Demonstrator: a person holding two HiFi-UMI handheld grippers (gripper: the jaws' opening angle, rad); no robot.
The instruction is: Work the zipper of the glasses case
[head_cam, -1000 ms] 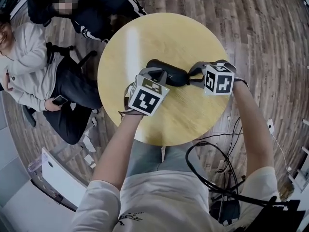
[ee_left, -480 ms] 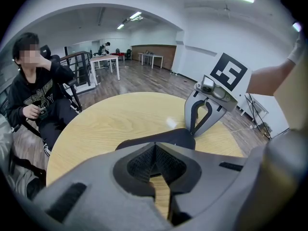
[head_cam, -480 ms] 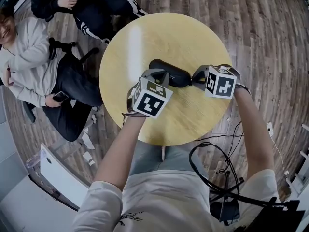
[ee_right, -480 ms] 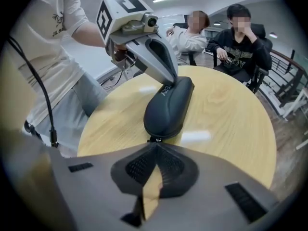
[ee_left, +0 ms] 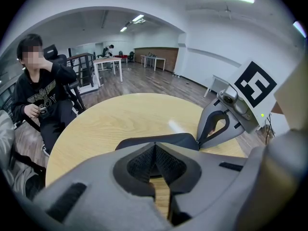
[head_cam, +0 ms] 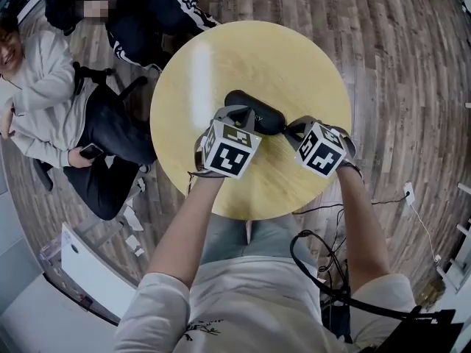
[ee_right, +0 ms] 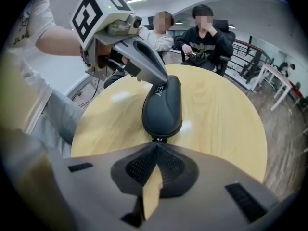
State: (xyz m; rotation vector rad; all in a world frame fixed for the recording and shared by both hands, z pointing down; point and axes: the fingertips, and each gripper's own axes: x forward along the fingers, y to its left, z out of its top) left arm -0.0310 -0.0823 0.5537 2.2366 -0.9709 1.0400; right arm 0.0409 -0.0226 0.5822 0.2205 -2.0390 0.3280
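Where right tongs (ee_right: 155,147) nip its zipper pull (ee_right: 157,139), black glasses case (ee_right: 162,105), smooth, oblong

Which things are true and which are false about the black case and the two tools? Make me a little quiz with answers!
1. The glasses case is black. True.
2. The table is square. False: it is round.
3. The right tool pinches the zipper pull at the near end of the case. True.
4. The case stands up on its end. False: it lies flat on the table.
5. The left tool is wide open. False: its jaws are together, right at the case.
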